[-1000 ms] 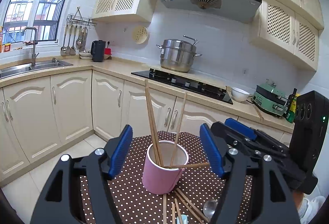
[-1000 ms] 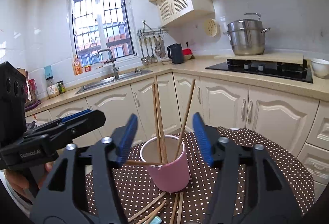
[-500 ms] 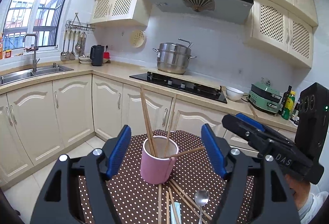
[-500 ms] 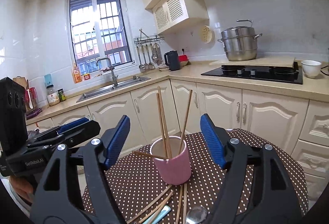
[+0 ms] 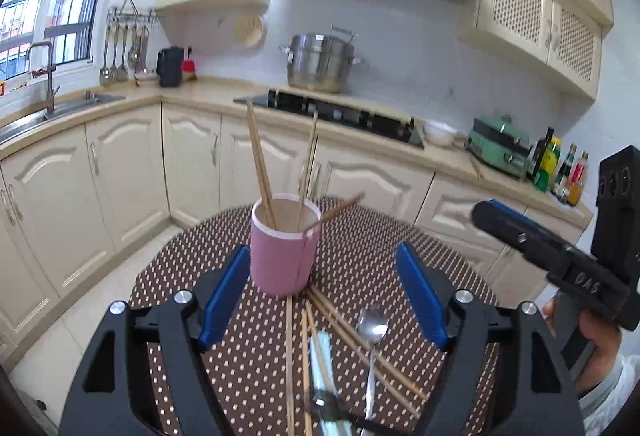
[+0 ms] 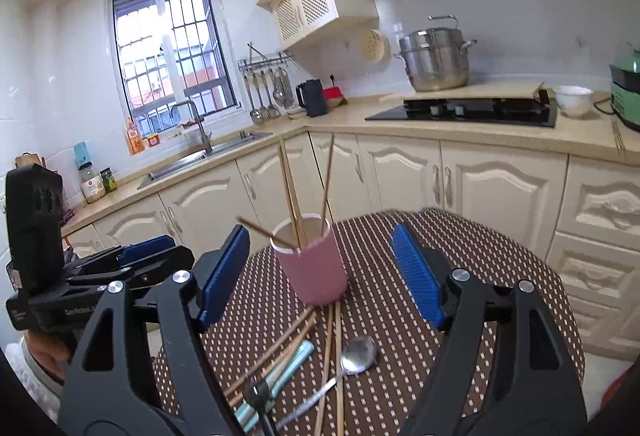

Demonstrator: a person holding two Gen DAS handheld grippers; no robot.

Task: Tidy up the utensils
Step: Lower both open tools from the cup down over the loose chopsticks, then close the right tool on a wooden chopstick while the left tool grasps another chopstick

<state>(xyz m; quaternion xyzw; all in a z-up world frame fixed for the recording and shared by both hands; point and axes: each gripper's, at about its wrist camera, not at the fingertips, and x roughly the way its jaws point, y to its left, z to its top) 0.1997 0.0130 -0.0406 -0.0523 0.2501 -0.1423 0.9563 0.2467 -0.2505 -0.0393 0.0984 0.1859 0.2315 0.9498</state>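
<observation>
A pink cup (image 5: 284, 252) (image 6: 316, 268) stands on the round dotted table (image 5: 180, 276) with several wooden chopsticks (image 5: 260, 159) (image 6: 290, 191) upright in it. One chopstick leans low over its rim. More chopsticks (image 5: 332, 320) (image 6: 332, 348), a metal spoon (image 5: 372, 322) (image 6: 358, 350) and a teal-handled utensil (image 5: 322, 352) (image 6: 292, 360) lie loose in front of the cup. My left gripper (image 5: 320, 250) (image 6: 132, 260) and right gripper (image 6: 320, 232) (image 5: 520, 232) hang short of the cup. The jaws of both are opening and hold nothing.
Cream kitchen cabinets and a counter run behind the table, with a sink (image 6: 200, 159), a black hob (image 5: 344, 115) and a steel pot (image 5: 320, 63). A person's hand (image 5: 596, 336) holds the right gripper's handle. Bare floor (image 5: 92, 300) lies left of the table.
Both grippers have drawn back from the cup, so it looks smaller and the loose utensils in front of it have come into view. Both pairs of jaws stand wider.
</observation>
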